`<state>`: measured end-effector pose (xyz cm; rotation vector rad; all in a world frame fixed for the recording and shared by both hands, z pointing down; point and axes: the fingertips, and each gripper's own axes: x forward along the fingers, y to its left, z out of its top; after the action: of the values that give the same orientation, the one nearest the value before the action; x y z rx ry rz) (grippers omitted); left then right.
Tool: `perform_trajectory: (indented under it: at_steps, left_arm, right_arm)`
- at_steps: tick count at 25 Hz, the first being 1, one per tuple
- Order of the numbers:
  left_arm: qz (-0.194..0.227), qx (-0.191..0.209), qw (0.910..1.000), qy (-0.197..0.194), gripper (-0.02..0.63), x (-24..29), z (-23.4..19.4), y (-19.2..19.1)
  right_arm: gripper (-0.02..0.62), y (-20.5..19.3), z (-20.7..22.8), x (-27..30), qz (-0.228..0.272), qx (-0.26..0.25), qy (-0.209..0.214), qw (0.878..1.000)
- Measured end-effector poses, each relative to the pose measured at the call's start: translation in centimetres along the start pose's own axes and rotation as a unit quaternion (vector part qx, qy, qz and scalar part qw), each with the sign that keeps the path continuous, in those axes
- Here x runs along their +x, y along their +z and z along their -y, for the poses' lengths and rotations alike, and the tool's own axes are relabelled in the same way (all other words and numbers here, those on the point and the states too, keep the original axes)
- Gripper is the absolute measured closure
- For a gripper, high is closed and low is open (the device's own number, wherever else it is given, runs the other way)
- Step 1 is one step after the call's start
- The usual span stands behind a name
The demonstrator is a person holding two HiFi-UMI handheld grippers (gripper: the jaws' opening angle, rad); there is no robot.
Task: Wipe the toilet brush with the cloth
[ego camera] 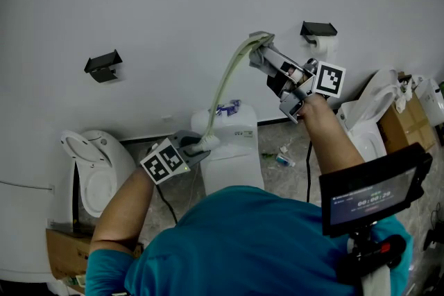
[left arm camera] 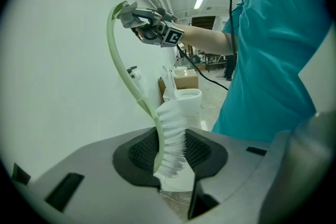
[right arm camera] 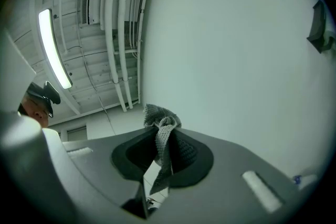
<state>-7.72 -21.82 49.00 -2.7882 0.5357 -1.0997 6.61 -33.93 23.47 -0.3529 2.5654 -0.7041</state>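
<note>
The left gripper (left arm camera: 170, 153) has its fingers clamped on the white bristle head of the toilet brush (ego camera: 224, 84), held over a toilet (ego camera: 236, 164). The pale green handle arcs up along the wall to the right gripper (right arm camera: 160, 157), whose fingers pinch the grey cloth (right arm camera: 159, 119) against the handle's top end
</note>
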Motion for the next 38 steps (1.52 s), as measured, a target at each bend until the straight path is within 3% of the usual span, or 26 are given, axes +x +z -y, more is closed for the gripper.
perform_trajectory:
  at_steps: [6,12,14,22,30,38]
  left_arm:
    - [0.0,-0.017,0.9998,-0.004,0.476,0.3,0.2,-0.9]
    - [0.021,-0.064,0.9977,0.005,0.474,0.3,-0.2,-1.9]
    - [0.044,-0.083,0.9955,0.014,0.474,0.2,-0.5,-1.8]
    - [0.091,-0.148,0.9829,0.059,0.474,-1.3,-2.0,-2.7]
    - [0.153,-0.202,0.9619,0.102,0.472,-3.7,-3.0,-2.6]
    - [0.167,-0.249,0.9455,0.128,0.471,-3.9,-2.5,-4.4]
  right_arm:
    - [0.549,2.7,-2.7,-0.5,0.027,-0.019,0.022,0.999]
    - [0.549,5.3,-7.4,-1.2,0.052,-0.081,0.063,0.993]
    - [0.549,3.5,-6.0,-1.8,0.029,-0.087,0.045,0.995]
    - [0.549,-5.1,1.1,-4.5,-0.041,-0.029,-0.046,0.998]
    - [0.549,-12.6,4.0,-7.5,-0.126,-0.018,-0.109,0.986]
    - [0.549,-19.8,5.9,-10.1,-0.196,0.004,-0.146,0.97]
